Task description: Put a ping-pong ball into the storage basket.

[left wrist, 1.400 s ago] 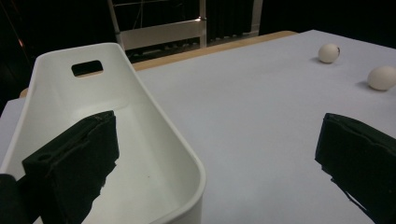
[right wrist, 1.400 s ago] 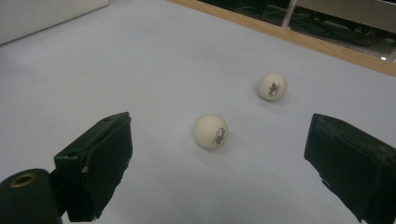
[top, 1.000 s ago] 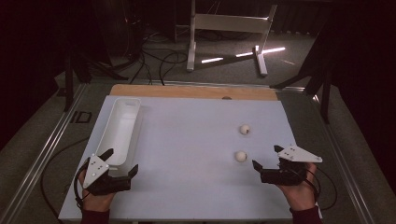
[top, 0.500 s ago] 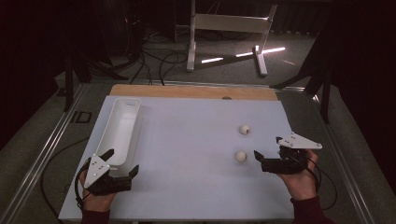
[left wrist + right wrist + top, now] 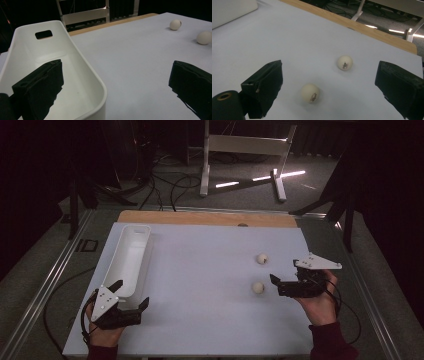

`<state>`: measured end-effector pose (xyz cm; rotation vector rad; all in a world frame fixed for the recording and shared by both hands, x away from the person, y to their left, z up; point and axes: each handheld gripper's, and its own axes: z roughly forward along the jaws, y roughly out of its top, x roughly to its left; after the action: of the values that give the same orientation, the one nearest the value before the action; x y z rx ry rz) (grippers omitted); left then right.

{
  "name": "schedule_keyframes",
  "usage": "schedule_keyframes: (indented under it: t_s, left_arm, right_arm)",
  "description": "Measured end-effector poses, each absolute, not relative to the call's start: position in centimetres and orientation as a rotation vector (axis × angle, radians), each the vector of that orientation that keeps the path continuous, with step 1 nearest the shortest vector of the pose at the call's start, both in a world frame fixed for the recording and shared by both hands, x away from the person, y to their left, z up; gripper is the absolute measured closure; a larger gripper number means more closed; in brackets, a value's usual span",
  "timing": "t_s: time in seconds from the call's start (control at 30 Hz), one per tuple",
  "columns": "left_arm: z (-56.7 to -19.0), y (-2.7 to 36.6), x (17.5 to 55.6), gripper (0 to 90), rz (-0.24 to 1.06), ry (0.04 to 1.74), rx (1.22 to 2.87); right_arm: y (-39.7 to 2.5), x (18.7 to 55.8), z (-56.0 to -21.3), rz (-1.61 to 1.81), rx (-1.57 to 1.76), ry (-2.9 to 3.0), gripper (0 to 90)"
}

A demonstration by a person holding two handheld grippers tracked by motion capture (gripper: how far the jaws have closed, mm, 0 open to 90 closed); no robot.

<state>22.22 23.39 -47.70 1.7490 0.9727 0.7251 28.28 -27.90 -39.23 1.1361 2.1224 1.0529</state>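
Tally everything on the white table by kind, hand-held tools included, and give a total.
Balls: 2 (near ball, far ball)
White bin: 1
Tools: 2 (left tool, right tool)
Total: 5

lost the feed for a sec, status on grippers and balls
Right gripper open beside near ball. Left gripper open by tray. Far ball loose. Nothing blocking.

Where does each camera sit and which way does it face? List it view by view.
High view: above the person's side, facing forward and down on the table; both hands, left gripper, right gripper.
Left gripper view: along its open jaws, over the white bin.
Right gripper view: along its open jaws toward the near ball and far ball.
Shared: both balls.
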Motion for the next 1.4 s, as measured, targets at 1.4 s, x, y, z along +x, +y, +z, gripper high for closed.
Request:
schedule_keyframes:
  t_s: [1.4]
  left_arm:
    - [-47.7, 23.5, 22.2, 0.2, 0.727, 0.978, 1.743]
  right_arm:
    - [-27.3, 34.8, -39.3, 1.046, 1.104, 2.160, 7.5]
